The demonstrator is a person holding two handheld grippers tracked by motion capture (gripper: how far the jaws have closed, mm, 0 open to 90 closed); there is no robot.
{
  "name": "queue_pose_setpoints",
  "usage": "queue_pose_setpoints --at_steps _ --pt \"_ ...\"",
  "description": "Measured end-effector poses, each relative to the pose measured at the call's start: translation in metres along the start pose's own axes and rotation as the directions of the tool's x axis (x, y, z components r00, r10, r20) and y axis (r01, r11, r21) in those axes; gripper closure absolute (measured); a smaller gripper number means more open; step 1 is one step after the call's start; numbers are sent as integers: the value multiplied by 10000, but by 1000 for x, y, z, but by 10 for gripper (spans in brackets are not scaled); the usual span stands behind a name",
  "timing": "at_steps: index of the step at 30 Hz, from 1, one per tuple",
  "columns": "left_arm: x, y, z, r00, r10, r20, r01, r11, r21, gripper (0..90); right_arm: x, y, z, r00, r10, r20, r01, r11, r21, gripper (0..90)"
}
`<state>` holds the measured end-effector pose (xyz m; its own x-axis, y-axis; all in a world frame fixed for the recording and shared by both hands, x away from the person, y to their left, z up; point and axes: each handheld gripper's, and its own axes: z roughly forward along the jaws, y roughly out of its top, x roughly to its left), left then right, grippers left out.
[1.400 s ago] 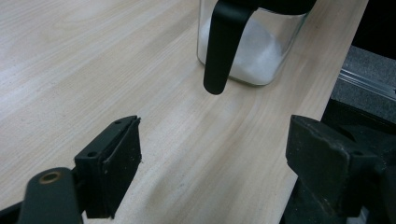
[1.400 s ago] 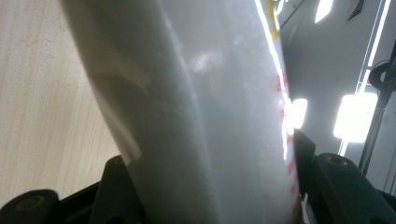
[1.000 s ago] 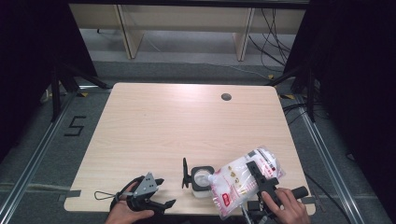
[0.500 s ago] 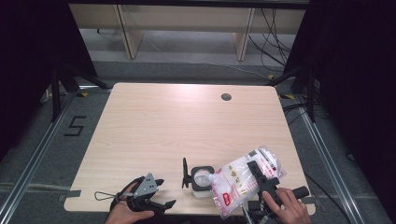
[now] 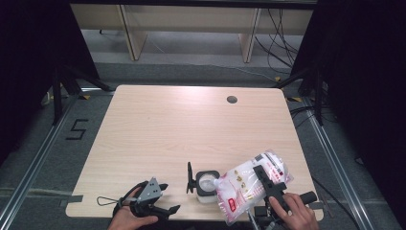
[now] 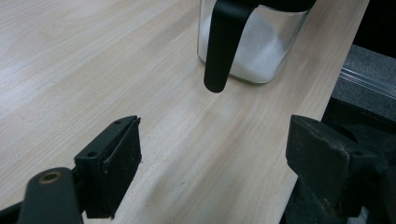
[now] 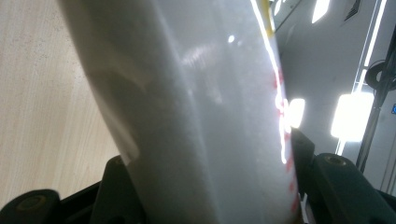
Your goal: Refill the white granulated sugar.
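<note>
A: Nothing has shifted since the earlier frame: the right gripper (image 5: 269, 184) remains clamped on the bag (image 5: 249, 189), tilted, spout corner over the jar (image 5: 207, 184) near the table's (image 5: 191, 124) front edge.

B: Handling?

A: Soft, slippery film; the loose white contents probably sag, so hold mid-body. The glass jar is fragile.

B: And the left gripper (image 5: 160, 203)?

A: Jaws apart, empty, beside the jar. Pale wood top; dark curtains, floor cables around.
</note>
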<state>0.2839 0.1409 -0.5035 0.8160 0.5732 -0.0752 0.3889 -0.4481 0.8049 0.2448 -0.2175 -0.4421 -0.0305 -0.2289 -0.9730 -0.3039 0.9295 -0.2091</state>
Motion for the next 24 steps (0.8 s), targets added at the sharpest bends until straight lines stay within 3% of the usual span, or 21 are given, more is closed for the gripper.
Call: queue_pose_setpoints --at_steps 1,2,3,4,5,7,8,9,12,14,16,19,22,23,24 --pt "1 0 -1 9999 160 -3 -160 9998 100 176 0 0 0 10000 47 -8 -47 10000 18 496" --pt "0 0 -1 10000 58 72 -57 10000 -43 177 4 1 0 9988 458 -191 -454 9988 206 496" --pt "0 0 -1 9999 71 71 -71 10000 -41 177 1 1 0 9999 59 -114 -58 9999 103 496" --pt "-1 0 0 9998 -176 83 177 9997 -155 177 1 1 0 10000 11 -88 -10 10000 93 497" --pt "1 0 -1 10000 50 52 -50 10000 43 176 2 1 -1 9997 144 -182 -140 9997 185 497" --pt "-1 0 0 10000 -70 37 70 9999 -76 177 3 1 -1 9997 137 -177 -133 9997 187 497" --pt "1 0 -1 9997 242 -39 -242 9997 97 177 4 1 -2 9988 392 -280 -381 9985 402 497" --pt "1 0 -1 9997 224 -25 -224 9997 65 177 3 0 -1 9997 183 -129 -180 9995 244 497" --pt "0 0 1 10000 -69 47 69 10000 -56 176 4 0 -2 9996 259 -132 -255 9991 344 497" --pt "1 -1 0 9998 197 -1 -197 9998 -3 177 1 1 -1 9999 -44 -110 46 9998 194 497" --pt "0 -1 1 10000 -46 58 47 9999 -140 177 1 2 -1 9998 -184 -69 185 9997 160 497" --pt "-1 -1 1 10000 -78 41 78 9999 -77 176 1 2 -1 9997 -247 -76 249 9995 180 497" --pt "2 0 0 9994 349 24 -349 9994 -15 177 1 1 -2 9999 -122 -42 122 9997 224 498" --pt "-1 0 0 9999 -154 43 155 9998 -143 176 0 1 -2 9999 -163 -33 164 9996 232 498" --pt "0 0 0 10000 -4 -5 4 10000 -33 176 0 1 -2 9998 -195 2 194 9995 234 498"
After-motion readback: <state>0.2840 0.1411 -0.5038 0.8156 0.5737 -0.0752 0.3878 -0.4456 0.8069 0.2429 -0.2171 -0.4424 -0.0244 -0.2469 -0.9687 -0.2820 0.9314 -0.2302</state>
